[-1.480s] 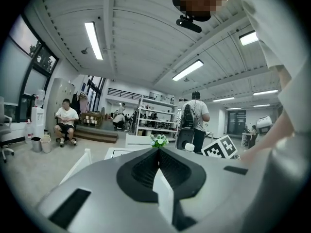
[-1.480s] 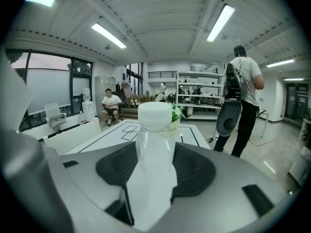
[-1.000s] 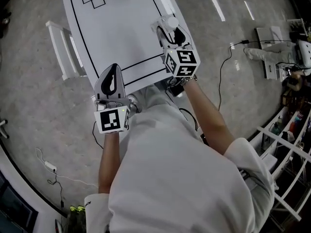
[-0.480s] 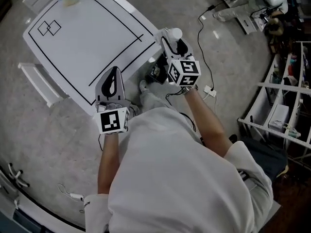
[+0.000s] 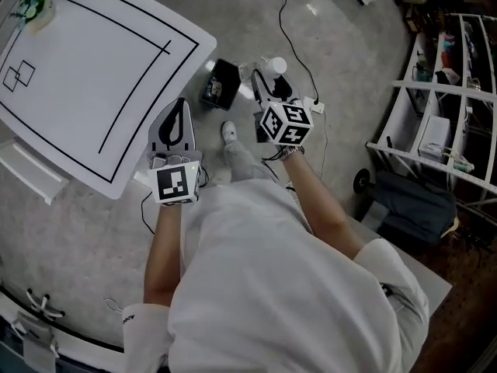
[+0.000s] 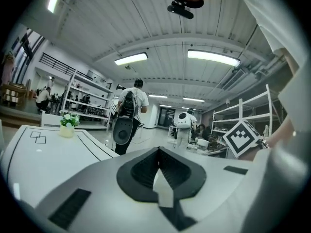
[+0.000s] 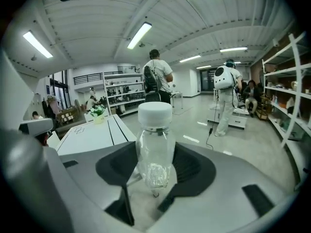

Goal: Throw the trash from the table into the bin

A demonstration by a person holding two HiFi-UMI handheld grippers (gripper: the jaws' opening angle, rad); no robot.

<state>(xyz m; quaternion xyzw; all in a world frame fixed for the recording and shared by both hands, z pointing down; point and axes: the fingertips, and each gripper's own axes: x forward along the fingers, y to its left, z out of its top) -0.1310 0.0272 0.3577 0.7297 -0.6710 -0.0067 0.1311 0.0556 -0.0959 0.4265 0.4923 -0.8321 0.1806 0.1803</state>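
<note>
Bottle [image 7: 155, 152] of clear plastic, white cap on top, pinched by its body between the pads of the right gripper [image 7: 155, 171], jaws standing wide round it. Upright in the right gripper view, cap above the jaw tips, a little crumpling low in the clear wall.

From the head view, same bottle [image 5: 273, 66] at the front of the right gripper [image 5: 270, 84], out over the grey floor [image 5: 233, 6], off the corner of the table [image 5: 78, 76] and near a black box [image 5: 220, 84] down on the floor. Not clear whether that box is the bin. Cables [image 5: 299, 33] across the floor beyond, white shelves [image 5: 435, 107] off to the right.

Left gripper [image 5: 180, 111] at the table's edge, well apart from the bottle. Jaws pressed together at the tips in the left gripper view, nothing caught between, left gripper [image 6: 158, 164] pointing roughly level across the room.

Table white, marked with a black line frame and two overlapping squares, a flower pot [image 5: 33, 2] at its far corner.

Further back in both gripper views: a person [image 7: 156, 79] in a white shirt with a dark backpack, standing turned away, and a white robot [image 7: 224, 79] beside more shelving.
</note>
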